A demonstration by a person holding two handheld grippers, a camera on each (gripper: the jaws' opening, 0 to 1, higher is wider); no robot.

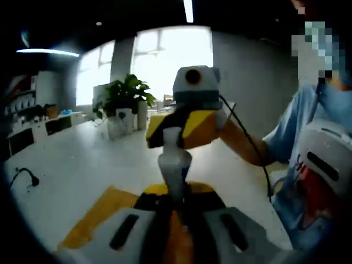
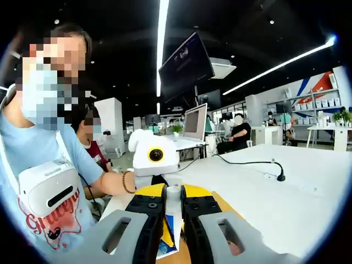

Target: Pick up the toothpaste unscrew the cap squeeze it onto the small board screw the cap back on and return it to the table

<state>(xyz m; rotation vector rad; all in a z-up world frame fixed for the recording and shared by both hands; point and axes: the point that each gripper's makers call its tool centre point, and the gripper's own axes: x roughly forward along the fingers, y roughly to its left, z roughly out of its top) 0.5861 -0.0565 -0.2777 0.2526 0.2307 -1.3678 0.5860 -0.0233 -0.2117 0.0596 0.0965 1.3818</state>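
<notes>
The left claw (image 1: 175,220) pinches the toothpaste (image 1: 175,170) low on its body and holds it upright above the white table (image 1: 71,165). In the left gripper view the tube rises from between the dark jaws, white with a blue patch near its shoulder. The right claw (image 1: 171,137) meets its top end, jaws closed around the cap (image 1: 171,135). In the right gripper view the right claw (image 2: 174,212) has its black jaws pressed onto the white cap (image 2: 174,193), with the tube (image 2: 166,236) showing blue and yellow print below. A yellow board (image 1: 96,214) lies flat on the table under the tube. Farther back on the table stands a white pot (image 1: 122,121) with a green plant (image 1: 126,93) in it.
</notes>
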